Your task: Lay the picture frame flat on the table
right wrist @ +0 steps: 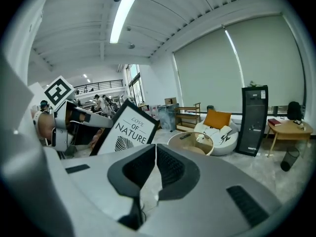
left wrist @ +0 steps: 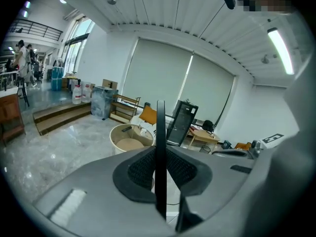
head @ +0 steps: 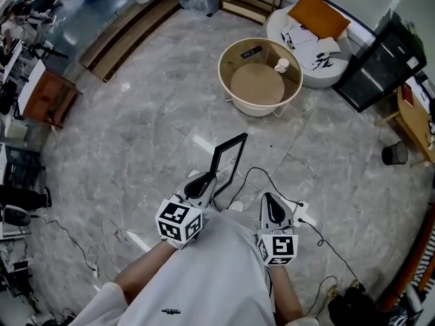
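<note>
In the head view the left gripper (head: 203,182) sits just left of centre, its jaws clamped on the lower left edge of the frame (head: 229,160). The frame stands nearly upright in the air above the grey floor (head: 136,134), leaning a little to the right, its black border around a pale print. In the left gripper view the frame (left wrist: 160,147) shows edge-on as a thin dark bar, pinched between the two pads at mid-picture.

The right gripper (head: 270,200) is lower right of centre, close beside the left one but clear of the frame. Its own view shows the right gripper (right wrist: 154,149) with its jaws drawn almost together, only a thin slit left and nothing in it. In that view the frame (right wrist: 126,130) fills the left middle, its print facing the camera with the words "LOVE OF NATURE" over a leaf. The left gripper (right wrist: 64,120) lies further left, behind it.

The table (head: 258,109) is round with a raised rim, in the upper middle of the head view, well apart from the frame. A cup (head: 281,65) and a remote (head: 251,51) lie inside it. Past it, at upper right, are an orange cushion (head: 318,15) and a black cabinet (head: 380,63).
</note>
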